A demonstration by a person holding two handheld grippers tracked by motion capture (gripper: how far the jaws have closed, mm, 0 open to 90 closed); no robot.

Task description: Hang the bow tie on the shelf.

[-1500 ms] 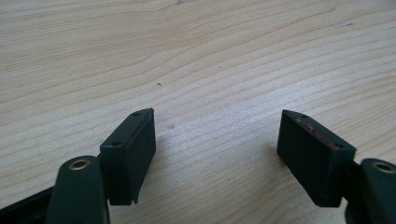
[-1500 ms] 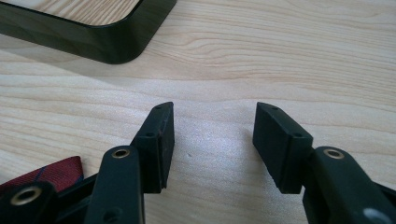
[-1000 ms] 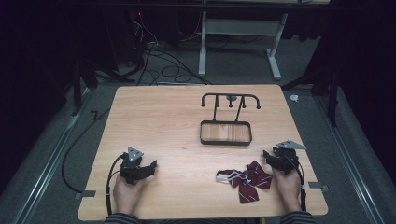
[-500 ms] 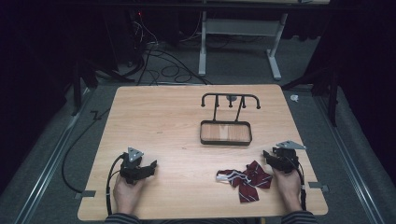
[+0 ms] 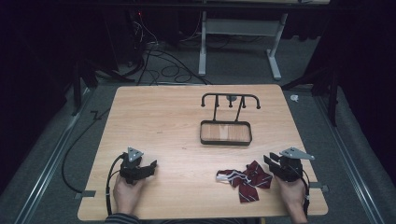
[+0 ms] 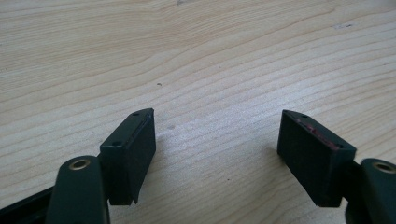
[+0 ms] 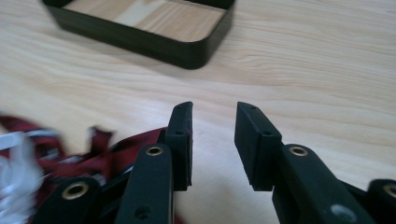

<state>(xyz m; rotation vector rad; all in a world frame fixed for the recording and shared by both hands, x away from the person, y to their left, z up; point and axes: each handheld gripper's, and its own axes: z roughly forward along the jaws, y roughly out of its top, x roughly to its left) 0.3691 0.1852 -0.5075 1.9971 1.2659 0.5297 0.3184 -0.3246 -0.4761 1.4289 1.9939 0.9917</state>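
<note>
Maroon tie (image 5: pixel 250 179) lies crumpled, unhung, well short of rack (image 5: pixel 227 116); right gripper (image 7: pixel 212 126), beside tie, half-closing on nothing; left gripper (image 6: pixel 215 140) wide open, empty.

From my seat the table (image 5: pixel 154 116) is evenly lit from above while the room around it sinks into near black. In the right gripper view, the cloth (image 7: pixel 56 154) left of the jaws smears with blur; beyond the jaws the wood stays fairly sharp, shadows soft.

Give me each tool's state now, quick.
Left tool: open, nothing between its jaws.
Right tool: open, has just been closing, nothing between its jaws; the dark red cloth lies beside it.
</note>
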